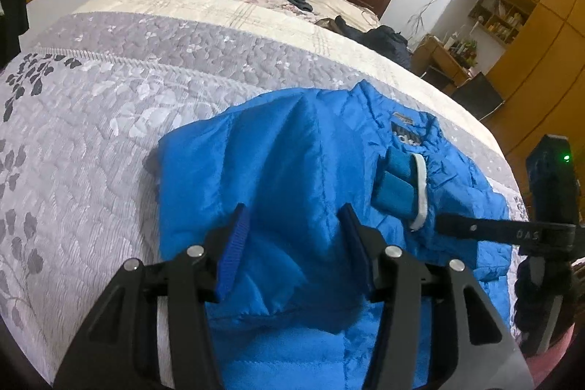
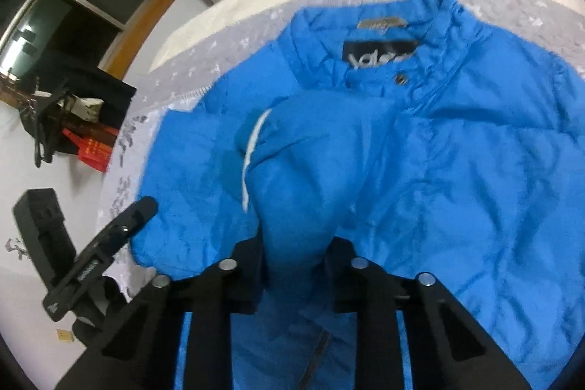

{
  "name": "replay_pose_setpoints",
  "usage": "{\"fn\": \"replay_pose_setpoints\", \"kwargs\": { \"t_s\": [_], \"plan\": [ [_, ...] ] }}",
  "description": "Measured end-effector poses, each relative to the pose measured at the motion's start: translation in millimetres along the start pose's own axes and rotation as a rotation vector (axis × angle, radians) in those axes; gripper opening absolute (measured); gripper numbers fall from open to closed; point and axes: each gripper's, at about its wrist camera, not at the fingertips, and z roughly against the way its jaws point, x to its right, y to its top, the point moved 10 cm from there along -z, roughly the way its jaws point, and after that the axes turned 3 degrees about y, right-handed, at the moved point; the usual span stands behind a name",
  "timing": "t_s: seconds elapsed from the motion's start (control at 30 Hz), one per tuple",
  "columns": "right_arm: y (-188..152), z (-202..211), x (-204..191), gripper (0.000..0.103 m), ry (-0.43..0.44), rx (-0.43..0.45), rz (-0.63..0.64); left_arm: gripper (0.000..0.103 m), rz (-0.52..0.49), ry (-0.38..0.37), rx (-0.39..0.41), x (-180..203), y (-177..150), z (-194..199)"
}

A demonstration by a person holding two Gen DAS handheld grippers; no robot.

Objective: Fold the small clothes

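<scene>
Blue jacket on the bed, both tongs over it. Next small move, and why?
Probably close the right tongs on the sleeve bunched between their open jaws and lay it flat across the blue jacket. The left tongs hover open; the cuff already sits on the chest.

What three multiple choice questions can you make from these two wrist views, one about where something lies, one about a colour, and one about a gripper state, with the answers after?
1. Where does the blue jacket lie?
A. on a quilted bedspread
B. on a wooden floor
C. on a chair

2. What colour is the trim on the sleeve cuff?
A. red
B. white
C. yellow

3. How does the left gripper stand?
A. open, over the jacket
B. shut on a sock
C. out of view

Answers:
1 A, the grey leaf-patterned bedspread shows all round the jacket.
2 B, a pale strip edges the cuff in both views.
3 A, the jaws stand wide apart with blue fabric visible between them.
</scene>
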Motion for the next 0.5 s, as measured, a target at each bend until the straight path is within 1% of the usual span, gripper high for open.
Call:
{"fn": "replay_pose_setpoints", "kwargs": {
  "t_s": [0.1,0.2,0.3,0.4,0.5],
  "plan": [
    [6,27,9,0.024,-0.024,0.046,0.013,0.050,-0.029,0.022,0.030,7,3,7],
    [7,39,24,0.024,-0.013,0.051,-0.023,0.050,-0.051,0.041,0.030,15,6,4],
    [5,33,43,0.024,-0.030,0.031,-0.054,0.050,-0.077,0.068,0.009,22,4,-8],
    [1,23,57,0.028,-0.037,0.013,-0.075,0.051,-0.093,0.085,-0.031,25,-3,-29],
    [2,19,64,0.032,-0.042,0.011,-0.084,0.052,-0.125,0.105,-0.037,22,-7,-38]
  ]
}}
